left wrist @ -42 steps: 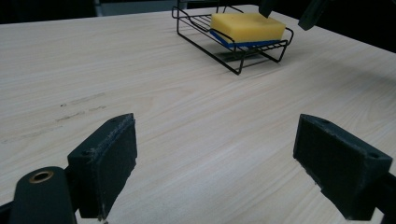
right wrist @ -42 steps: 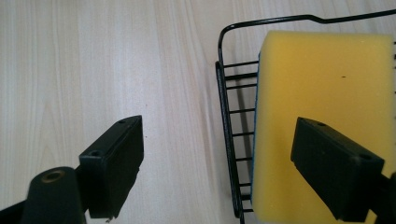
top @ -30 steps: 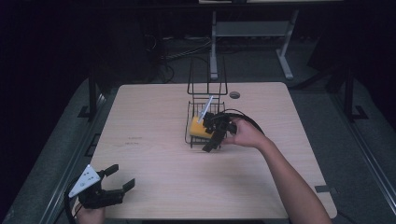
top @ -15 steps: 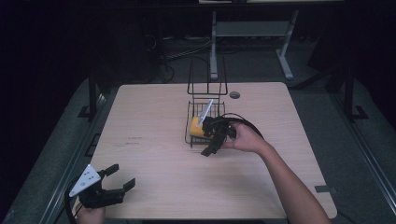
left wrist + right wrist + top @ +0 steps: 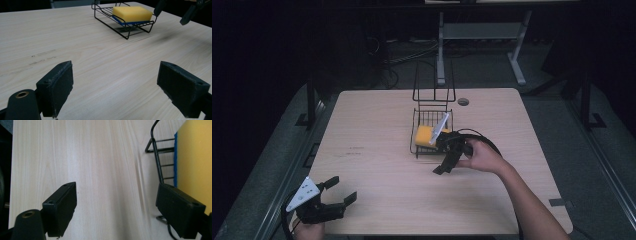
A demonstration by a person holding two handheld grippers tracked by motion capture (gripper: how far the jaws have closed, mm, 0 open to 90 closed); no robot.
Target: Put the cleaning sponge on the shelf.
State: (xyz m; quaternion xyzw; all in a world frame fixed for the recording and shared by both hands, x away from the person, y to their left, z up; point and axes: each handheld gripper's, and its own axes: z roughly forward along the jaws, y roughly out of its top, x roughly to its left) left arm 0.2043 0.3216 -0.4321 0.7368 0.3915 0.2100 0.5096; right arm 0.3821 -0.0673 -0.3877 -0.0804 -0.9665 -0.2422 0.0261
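Wood table (image 5: 377, 150): sponge (image 5: 428, 135) in wire rack (image 5: 432, 131), beside right gripper (image 5: 446, 162), spread wide; left gripper (image 5: 338, 199) agape, well apart.

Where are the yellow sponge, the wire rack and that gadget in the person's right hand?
sponge (image 5: 132, 13): left gripper view, middle of its yellow top.
wire rack (image 5: 124, 33): left gripper view, its near front rail.
right gripper (image 5: 448, 159): high view, midway between its open jaw tips, just off the rack.

Left gripper (image 5: 339, 191) at the desk's near left corner, right gripper (image 5: 445, 161) mid-desk, both jaws wide apart.
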